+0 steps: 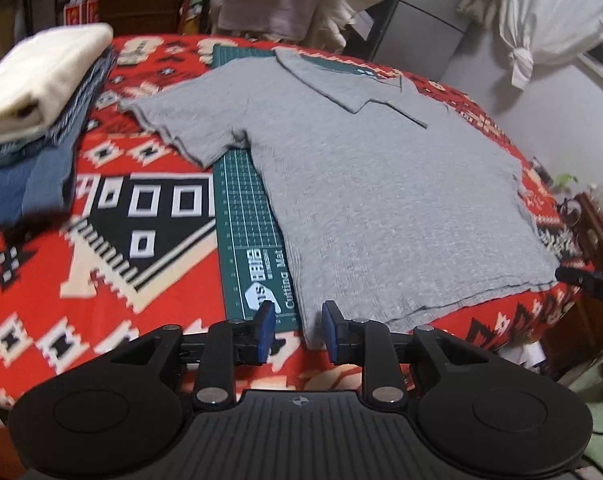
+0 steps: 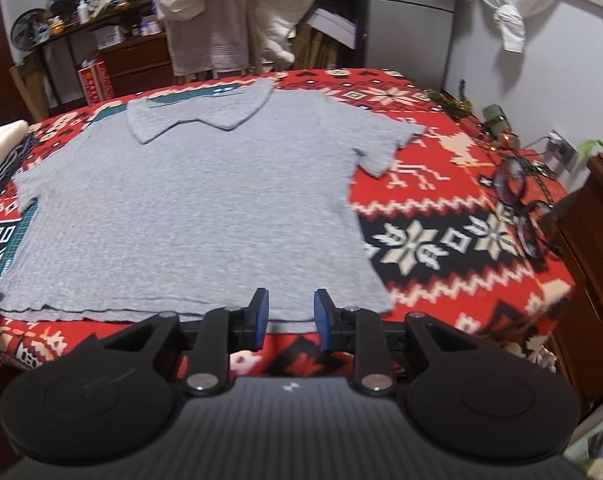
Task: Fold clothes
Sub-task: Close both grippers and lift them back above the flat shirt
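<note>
A grey polo shirt [image 1: 365, 200] lies spread flat, collar away from me, over a green cutting mat [image 1: 245, 232] on the red patterned cloth. In the left wrist view my left gripper [image 1: 297, 330] hovers open just before the shirt's near left hem corner, nothing between its blue pads. In the right wrist view the same shirt [image 2: 189, 216] fills the middle, and my right gripper [image 2: 288, 318] stands open at the near hem, toward its right corner, empty. The tip of the right gripper [image 1: 581, 278] shows at the shirt's right hem corner in the left wrist view.
A stack of folded clothes [image 1: 33, 100], cream on top of blue denim, sits at the left of the table. Round glasses [image 2: 521, 204] and small ornaments lie near the right edge. A wooden cabinet [image 2: 597, 240] stands to the right; hanging clothes and shelves stand behind.
</note>
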The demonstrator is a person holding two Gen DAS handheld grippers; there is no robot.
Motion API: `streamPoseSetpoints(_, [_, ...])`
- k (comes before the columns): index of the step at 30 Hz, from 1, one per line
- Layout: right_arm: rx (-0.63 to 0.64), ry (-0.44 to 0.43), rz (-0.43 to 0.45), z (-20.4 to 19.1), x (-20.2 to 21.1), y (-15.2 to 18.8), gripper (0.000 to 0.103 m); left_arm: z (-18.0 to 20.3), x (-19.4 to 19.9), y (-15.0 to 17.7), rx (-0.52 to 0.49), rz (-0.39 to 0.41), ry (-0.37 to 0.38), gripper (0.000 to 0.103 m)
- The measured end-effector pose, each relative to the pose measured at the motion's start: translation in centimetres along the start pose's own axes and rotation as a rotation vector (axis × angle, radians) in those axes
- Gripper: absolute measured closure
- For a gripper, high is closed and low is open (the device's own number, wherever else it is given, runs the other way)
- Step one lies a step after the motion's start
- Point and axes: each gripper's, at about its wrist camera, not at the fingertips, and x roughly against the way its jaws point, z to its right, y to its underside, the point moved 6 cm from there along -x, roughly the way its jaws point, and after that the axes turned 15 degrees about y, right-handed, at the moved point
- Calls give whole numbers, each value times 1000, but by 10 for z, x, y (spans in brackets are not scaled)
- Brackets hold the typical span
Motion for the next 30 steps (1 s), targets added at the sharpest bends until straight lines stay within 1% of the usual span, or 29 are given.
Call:
streamPoseSetpoints(8, [-91,55,-19,46,-6,1,76,-10,-1,4,143,-26,76,81])
streamPoseSetpoints(10, [-111,68,-29,58,-13,1,74,-11,-1,5,151,-27,79,81])
streamPoseSetpoints(11, [-114,68,-32,61,-17,0,71,-10,-1,5,153,-28,79,81])
streamPoseSetpoints(12, [-116,67,-34,64,-22,0,71,-10,-2,5,157,-28,79,81])
streamPoseSetpoints(19, [-117,6,-92,64,-51,-1,71,-10,-2,3,198,-27,83,81])
streamPoseSetpoints(22, [-116,-26,-104,59,-51,2,71,-10,-2,3,194,-30,79,81])
streamPoseSetpoints(23, [-114,-41,-106,57,-51,3,73,-9,-2,3,193,-31,78,81])
streamPoseSetpoints(24, [-106,-49,-105,54,-51,4,78,-9,-2,3,191,-32,77,81])
streamPoseSetpoints(26, [-88,-56,-97,49,-50,5,86,-9,-2,3,191,-33,71,81])
streamPoseSetpoints(27, [-78,-55,-91,46,-49,5,93,-8,-2,4,189,-36,64,88])
streamPoseSetpoints(28, [-82,-63,-91,46,-48,5,96,-8,-3,4,187,-40,58,95])
streamPoseSetpoints(29, [-88,-73,-93,45,-48,6,96,-9,-4,5,192,-45,57,99])
streamPoseSetpoints(30, [-100,-76,-93,46,-47,5,97,-9,-5,6,200,-42,60,99])
